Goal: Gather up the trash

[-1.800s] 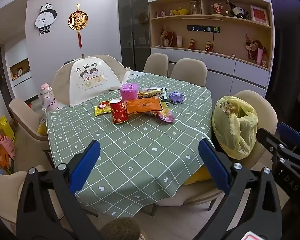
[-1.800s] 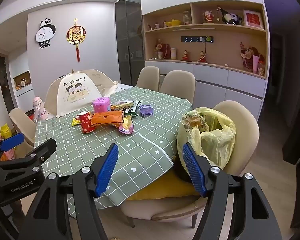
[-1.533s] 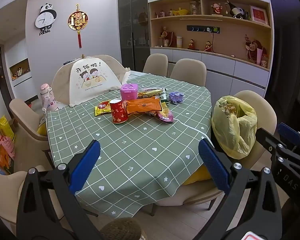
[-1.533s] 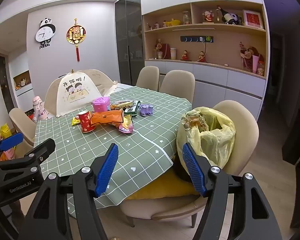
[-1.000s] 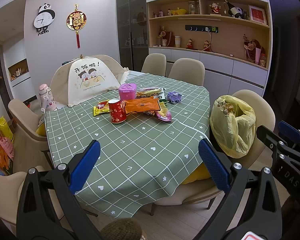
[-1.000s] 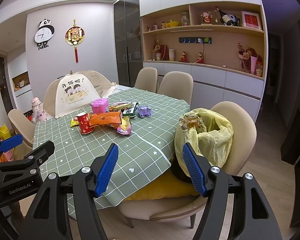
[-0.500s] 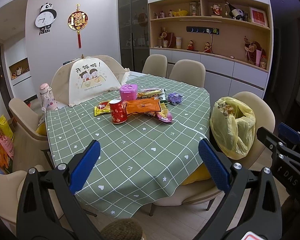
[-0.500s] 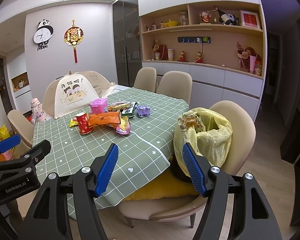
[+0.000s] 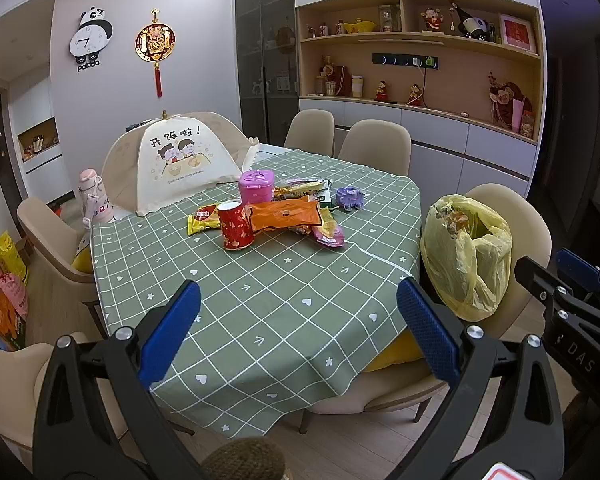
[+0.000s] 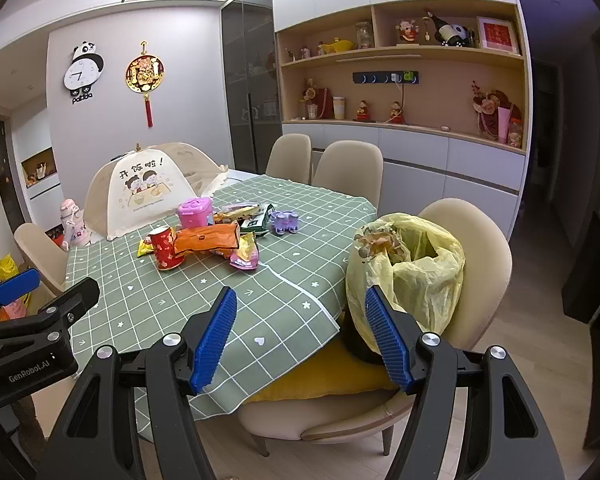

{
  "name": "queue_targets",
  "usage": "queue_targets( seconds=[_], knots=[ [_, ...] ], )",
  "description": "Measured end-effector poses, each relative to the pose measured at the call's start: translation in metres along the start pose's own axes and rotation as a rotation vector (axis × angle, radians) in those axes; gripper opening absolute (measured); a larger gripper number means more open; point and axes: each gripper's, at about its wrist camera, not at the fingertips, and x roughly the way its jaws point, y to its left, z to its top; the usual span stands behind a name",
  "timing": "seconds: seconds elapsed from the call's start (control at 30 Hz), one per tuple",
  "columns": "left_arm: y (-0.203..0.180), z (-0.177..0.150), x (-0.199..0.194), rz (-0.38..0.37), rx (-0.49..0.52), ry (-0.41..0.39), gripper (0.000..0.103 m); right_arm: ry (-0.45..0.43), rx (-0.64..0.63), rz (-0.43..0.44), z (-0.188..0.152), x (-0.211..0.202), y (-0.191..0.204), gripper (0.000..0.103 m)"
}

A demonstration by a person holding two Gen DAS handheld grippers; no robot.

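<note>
Snack trash lies mid-table: a red paper cup [image 9: 235, 227], an orange wrapper [image 9: 286, 215], a yellow wrapper [image 9: 202, 219], a pink wrapper [image 9: 329, 235] and a green packet [image 9: 321, 196]. The same pile shows in the right wrist view, with the cup [image 10: 165, 253] and the orange wrapper [image 10: 206, 237]. A yellow trash bag [image 9: 466, 258], open at the top, sits on the chair at the right, and in the right wrist view [image 10: 406, 272]. My left gripper [image 9: 298, 334] is open and empty before the table's near edge. My right gripper [image 10: 300, 338] is open and empty near the bag.
The table has a green checked cloth [image 9: 268, 300]. A mesh food cover [image 9: 182, 166], a pink container [image 9: 256, 186] and a purple toy [image 9: 350, 198] stand on it. Beige chairs ring the table. Bags lie on the floor at left [image 9: 4, 280].
Both grippers have stayed open and almost still. The view has drifted only slightly.
</note>
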Motion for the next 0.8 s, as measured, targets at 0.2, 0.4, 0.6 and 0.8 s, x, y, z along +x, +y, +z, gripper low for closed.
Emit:
queue_targets(
  seconds=[0.2,0.4,0.6,0.8],
  knots=[
    [0.0000,0.0006,0.0002,0.002,0.000,-0.002,0.094,-0.001,0.001,0.000,0.0002,-0.0002,-0.0006,0.063],
    [0.0012,0.0031,0.0018,0.003,-0.003,-0.001,0.094,-0.003,-0.001,0.000,0.0005,0.0000,0.0001,0.063],
    [0.0031,0.0042,0.0028,0.003,-0.007,-0.001,0.094,-0.003,-0.001,-0.002,0.0008,-0.0005,0.0009,0.063],
    [0.0045,0.0047,0.0038,0.002,-0.009,0.001,0.094,-0.003,-0.002,-0.005,0.0002,-0.0002,0.0013,0.063]
  ],
)
